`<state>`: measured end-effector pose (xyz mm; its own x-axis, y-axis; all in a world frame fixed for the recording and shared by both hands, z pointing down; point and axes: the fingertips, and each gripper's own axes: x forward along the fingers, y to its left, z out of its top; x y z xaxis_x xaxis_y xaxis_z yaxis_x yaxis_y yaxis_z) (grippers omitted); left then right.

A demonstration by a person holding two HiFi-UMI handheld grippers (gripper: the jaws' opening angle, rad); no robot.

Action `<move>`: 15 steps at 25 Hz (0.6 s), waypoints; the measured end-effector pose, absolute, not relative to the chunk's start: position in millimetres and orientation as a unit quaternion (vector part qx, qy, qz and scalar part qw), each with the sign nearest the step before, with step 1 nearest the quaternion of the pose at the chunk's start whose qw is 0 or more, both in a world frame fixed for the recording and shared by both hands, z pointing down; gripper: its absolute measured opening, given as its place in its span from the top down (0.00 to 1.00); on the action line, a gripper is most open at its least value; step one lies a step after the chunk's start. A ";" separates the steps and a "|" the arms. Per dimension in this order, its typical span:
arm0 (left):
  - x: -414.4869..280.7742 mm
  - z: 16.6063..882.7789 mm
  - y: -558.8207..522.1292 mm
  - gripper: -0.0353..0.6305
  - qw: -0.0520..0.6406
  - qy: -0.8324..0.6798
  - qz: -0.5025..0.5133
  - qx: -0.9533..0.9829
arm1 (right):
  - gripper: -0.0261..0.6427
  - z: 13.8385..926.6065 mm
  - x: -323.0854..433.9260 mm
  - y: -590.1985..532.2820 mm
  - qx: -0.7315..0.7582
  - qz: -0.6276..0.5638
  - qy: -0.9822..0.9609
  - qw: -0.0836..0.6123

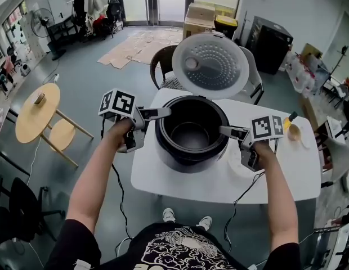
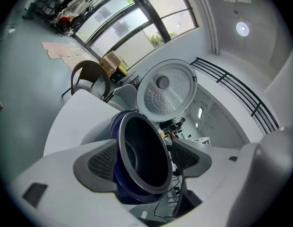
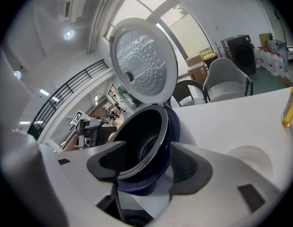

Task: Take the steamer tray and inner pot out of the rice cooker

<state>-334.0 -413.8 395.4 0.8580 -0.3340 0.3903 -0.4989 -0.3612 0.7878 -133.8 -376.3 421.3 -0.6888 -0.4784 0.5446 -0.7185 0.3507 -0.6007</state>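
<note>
Inner pot sits in the open rice cooker on the white worktop. Left gripper and right gripper straddle its rim from opposite sides, their fingers released and spread apart, not pressing on it.

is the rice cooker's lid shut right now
No, the lid stands raised behind the rice cooker, with its perforated inner face showing.

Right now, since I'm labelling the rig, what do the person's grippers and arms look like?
Both the left gripper and right gripper are white, with dark grey ribbed pads, a cube of black-and-white square markers and a black cable. Short black sleeves; forearms bare.
</note>
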 end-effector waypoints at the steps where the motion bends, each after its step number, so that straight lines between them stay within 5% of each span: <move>1: -333.6 396.6 -413.0 0.41 0.508 -0.250 0.085 0.820 | 0.52 421.0 -134.3 -375.9 0.367 0.436 -0.810 0.138; 15: -324.1 407.1 -402.6 0.46 0.527 -0.227 0.117 0.811 | 0.56 423.8 -145.2 -376.0 0.341 0.471 -0.802 0.136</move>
<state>-324.1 -402.6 407.1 0.8698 -0.2448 0.4284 -0.4909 -0.3420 0.8013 -145.2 -376.0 423.8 -0.7307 -0.4191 0.5390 -0.6750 0.3248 -0.6625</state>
